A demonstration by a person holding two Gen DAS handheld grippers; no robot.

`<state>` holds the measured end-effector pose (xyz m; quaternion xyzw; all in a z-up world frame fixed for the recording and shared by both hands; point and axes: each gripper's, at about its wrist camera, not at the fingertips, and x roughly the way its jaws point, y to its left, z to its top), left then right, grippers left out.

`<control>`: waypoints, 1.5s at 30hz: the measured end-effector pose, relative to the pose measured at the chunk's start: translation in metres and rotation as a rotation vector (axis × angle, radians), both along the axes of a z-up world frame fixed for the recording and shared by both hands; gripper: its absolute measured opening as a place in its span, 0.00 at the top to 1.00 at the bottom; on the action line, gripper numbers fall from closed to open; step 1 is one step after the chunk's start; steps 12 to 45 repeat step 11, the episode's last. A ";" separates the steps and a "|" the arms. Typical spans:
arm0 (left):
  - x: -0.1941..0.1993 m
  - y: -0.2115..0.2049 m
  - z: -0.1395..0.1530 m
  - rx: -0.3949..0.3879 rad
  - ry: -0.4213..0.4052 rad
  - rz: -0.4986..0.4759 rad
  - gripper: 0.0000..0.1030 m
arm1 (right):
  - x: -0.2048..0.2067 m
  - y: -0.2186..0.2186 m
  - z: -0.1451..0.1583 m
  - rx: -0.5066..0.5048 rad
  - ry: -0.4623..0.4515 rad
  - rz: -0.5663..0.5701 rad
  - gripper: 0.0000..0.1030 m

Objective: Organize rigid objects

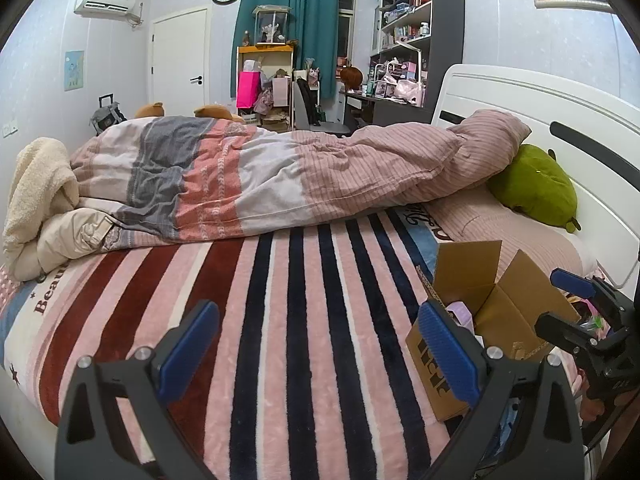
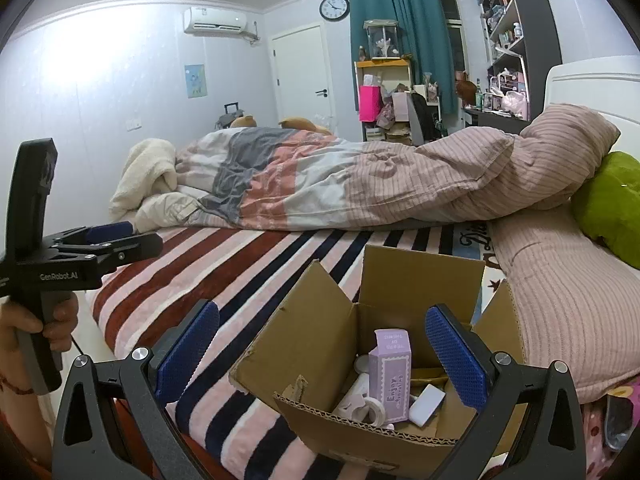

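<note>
Hovering spread and empty over the box (image 2: 360,360), right tool (image 2: 320,352) should drop straight onto the purple carton (image 2: 390,376); left tool (image 1: 316,348) idles, also spread.

matt corrugated cardboard box (image 2: 316,316) on a fuzzy striped fleece blanket (image 1: 280,320).
</note>
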<state>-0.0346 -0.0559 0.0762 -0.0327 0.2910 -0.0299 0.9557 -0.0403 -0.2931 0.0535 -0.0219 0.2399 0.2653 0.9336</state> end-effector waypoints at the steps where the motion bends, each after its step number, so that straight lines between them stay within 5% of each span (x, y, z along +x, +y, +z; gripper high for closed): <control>1: 0.000 0.001 0.000 0.001 -0.001 -0.001 0.04 | 0.000 0.000 0.000 -0.001 0.000 0.000 0.00; 45: 0.000 0.000 0.000 0.002 0.005 0.004 0.04 | -0.002 -0.003 0.000 0.001 0.006 -0.001 0.00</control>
